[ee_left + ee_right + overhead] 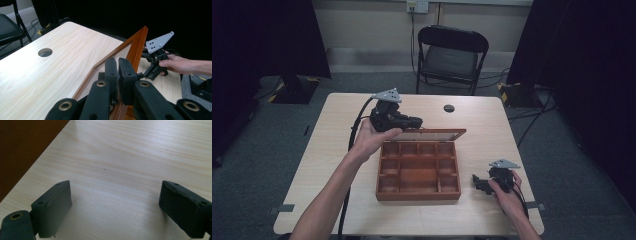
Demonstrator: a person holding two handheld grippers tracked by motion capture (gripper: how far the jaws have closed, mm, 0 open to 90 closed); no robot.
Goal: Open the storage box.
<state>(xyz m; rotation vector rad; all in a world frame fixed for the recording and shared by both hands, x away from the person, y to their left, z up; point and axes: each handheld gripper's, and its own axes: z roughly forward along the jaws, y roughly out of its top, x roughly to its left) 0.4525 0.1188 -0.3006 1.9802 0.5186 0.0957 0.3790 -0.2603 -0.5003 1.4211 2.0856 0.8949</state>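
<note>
A brown wooden box (pixel 418 172) with several empty compartments stands open in the middle of the table. Its lid (pixel 432 134) stands raised at the far side, and in the left gripper view the lid's frame (pixel 138 42) runs away from the jaws. My left gripper (pixel 414 125) (pixel 118 66) is shut on the lid's left edge. My right gripper (pixel 477 182) (pixel 115 197) rests low on the table to the right of the box, open, with bare tabletop between its fingers. The box's dark side wall (pixel 22 147) fills the top left of the right gripper view.
The light wooden table (pixel 337 150) has a round cable hole (pixel 449 108) (pixel 45 52) behind the box. A black folding chair (pixel 451 55) stands beyond the far edge. Cables trail on the grey floor at the right, and dark curtains hang on both sides.
</note>
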